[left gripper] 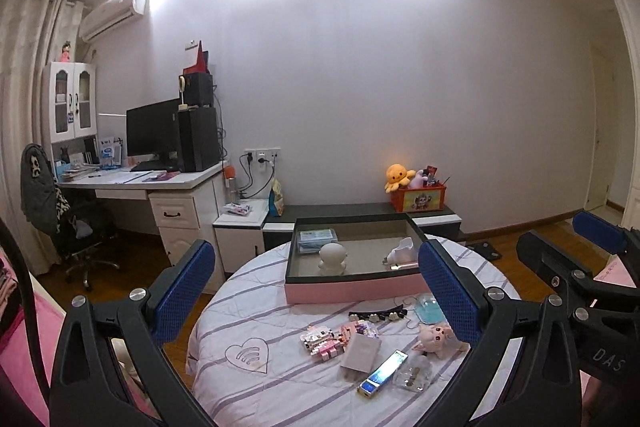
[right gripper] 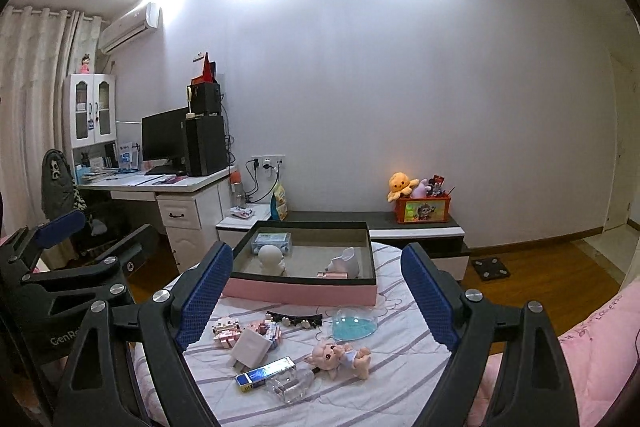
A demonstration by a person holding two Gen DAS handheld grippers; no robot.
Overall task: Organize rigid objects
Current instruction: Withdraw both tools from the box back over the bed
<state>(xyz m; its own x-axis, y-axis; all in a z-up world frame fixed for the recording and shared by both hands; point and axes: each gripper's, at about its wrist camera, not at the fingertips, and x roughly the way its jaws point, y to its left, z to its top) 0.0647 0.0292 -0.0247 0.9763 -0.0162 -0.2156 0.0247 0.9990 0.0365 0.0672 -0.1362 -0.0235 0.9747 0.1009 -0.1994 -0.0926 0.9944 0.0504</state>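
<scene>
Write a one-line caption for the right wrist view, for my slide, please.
Open right claw above a round striped table scattered with small toys, facing a pink-sided tray that already holds a white figurine.

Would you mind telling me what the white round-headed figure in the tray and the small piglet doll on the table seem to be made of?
White figure: likely plaster or unglazed ceramic; matte, uniform white, no sheen. Piglet doll: probably soft vinyl or plastic; smooth pink skin, painted eyes, faint highlights.

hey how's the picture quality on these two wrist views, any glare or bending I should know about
Left wrist view: ceiling lights blow out into white glare on the wall, fisheye bends the doorframe, and the left gripper is sharp. Right wrist view: same glare, curved curtains at the edge, dark lens rim in the corners; the pink box is clear.
</scene>
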